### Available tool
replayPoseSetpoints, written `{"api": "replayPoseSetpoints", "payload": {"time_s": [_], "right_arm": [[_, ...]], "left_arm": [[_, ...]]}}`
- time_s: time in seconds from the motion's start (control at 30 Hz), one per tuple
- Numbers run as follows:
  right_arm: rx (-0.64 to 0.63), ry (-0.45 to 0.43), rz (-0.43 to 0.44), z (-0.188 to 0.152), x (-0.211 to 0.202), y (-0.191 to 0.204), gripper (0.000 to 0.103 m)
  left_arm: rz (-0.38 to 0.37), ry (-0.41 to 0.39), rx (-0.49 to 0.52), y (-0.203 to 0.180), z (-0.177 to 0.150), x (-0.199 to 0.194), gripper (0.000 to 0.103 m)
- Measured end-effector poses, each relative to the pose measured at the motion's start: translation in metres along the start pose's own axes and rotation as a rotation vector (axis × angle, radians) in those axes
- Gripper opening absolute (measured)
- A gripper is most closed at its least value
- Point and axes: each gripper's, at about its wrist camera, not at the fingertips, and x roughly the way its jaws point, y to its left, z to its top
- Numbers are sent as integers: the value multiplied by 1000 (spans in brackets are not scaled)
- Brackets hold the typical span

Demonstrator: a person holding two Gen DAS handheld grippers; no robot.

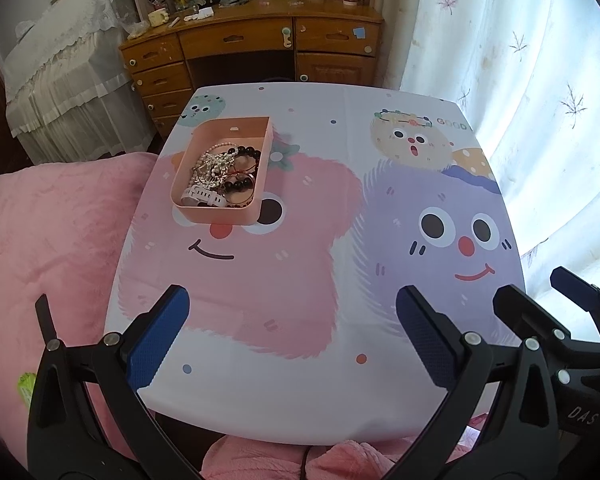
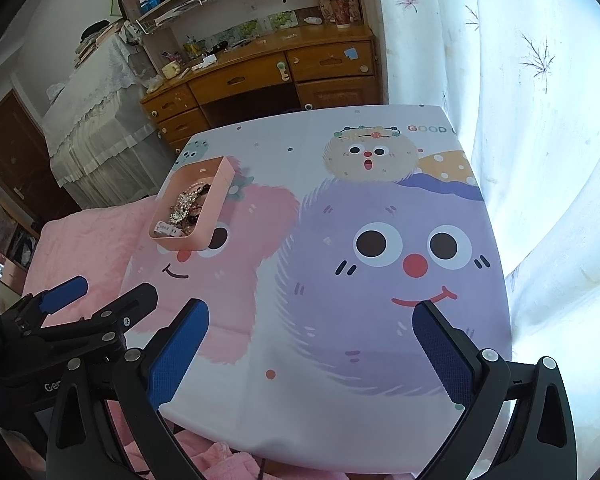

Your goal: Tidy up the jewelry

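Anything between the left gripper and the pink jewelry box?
Nothing visible. The left gripper is open at the table's near edge, and only bare tablecloth lies between it and the pink box on the far left.

Left tool (image 1: 292, 332) and right tool (image 2: 310, 346) side by side, jaws wide apart, both empty.

Jewelry (image 1: 220, 176) in the pink tray (image 1: 236, 122) is tangled; single pieces are not told apart, and in the right wrist view the near tray wall hides part. Gripper bodies are cut off at the lower frame edges. Small items on the wooden desk (image 1: 260, 36), upper centre, are too small to identify.
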Motion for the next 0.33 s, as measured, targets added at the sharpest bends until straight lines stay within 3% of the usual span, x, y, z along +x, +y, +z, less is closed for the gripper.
{"api": "replayPoseSetpoints", "payload": {"time_s": [0.33], "right_arm": [[37, 24, 11, 5, 14, -14, 103]], "left_arm": [[-1, 17, 13, -8, 4, 8, 103]]}}
